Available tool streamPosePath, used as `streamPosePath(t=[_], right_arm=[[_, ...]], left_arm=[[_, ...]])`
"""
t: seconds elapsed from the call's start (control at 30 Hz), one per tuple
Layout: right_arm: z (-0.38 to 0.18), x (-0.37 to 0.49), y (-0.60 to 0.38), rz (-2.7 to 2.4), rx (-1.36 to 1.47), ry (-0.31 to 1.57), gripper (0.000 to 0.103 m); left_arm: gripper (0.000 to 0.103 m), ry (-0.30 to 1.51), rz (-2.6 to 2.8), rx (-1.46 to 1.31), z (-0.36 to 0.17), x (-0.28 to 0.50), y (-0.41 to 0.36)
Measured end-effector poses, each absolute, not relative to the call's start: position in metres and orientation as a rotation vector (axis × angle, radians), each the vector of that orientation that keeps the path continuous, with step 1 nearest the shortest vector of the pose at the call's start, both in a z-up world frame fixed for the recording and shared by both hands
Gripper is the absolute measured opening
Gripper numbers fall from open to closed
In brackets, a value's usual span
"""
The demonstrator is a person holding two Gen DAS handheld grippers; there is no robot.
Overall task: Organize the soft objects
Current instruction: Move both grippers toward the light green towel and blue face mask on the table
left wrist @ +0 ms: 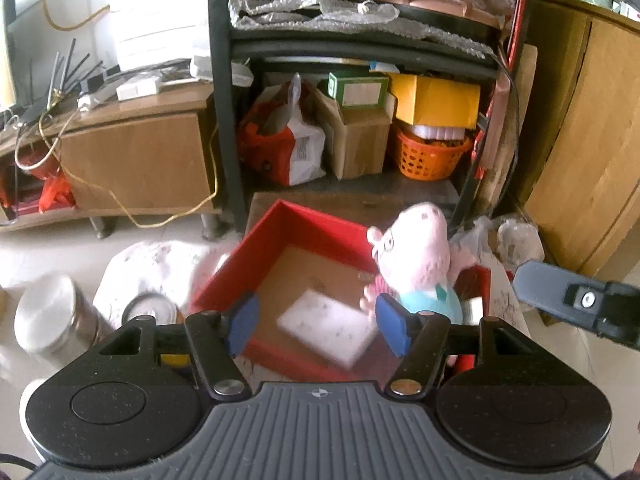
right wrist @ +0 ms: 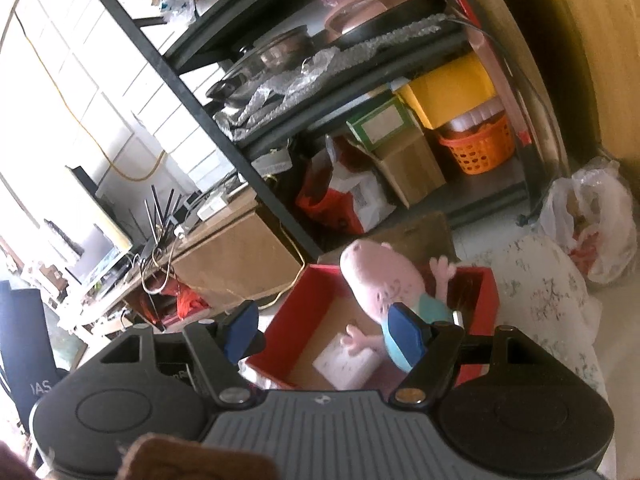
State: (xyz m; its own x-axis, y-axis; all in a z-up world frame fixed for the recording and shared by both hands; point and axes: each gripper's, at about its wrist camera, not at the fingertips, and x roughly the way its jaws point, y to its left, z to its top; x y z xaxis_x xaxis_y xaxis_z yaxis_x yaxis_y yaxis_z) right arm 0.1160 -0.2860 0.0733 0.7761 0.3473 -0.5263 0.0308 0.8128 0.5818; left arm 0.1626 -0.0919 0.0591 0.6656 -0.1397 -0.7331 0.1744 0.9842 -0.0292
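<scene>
Holding your left gripper [left wrist: 318,326] and right gripper [right wrist: 322,330] open over the red box [left wrist: 304,220], pig plush [left wrist: 420,256] upright inside, white pad [left wrist: 328,330] on its floor.

- The white pad [left wrist: 329,330] on the floor of the red box [left wrist: 316,222] is smeared by motion blur; its speckled marks cannot be read.
- The pig plush [left wrist: 420,256] has its lower body hidden behind the left gripper's [left wrist: 320,326] blue pad, and in the right wrist view behind the right gripper's [right wrist: 322,330] pad.
- The box's near wall is covered by both gripper bodies.
- The steel canister [left wrist: 52,312] at the left is blurred.
- A brown shape [right wrist: 192,460] is cut off by the bottom edge; what it is cannot be told.
</scene>
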Motion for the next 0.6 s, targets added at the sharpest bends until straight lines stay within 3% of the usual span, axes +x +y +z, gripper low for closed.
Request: streamPosePath(t=[0.6], right_arm=[[0.05,0.062,-0.269,0.217,0.559,0.771,0.044]], left_arm=[[0.066,0.889,-0.199,0.111,0.039,0.105,-0.081]])
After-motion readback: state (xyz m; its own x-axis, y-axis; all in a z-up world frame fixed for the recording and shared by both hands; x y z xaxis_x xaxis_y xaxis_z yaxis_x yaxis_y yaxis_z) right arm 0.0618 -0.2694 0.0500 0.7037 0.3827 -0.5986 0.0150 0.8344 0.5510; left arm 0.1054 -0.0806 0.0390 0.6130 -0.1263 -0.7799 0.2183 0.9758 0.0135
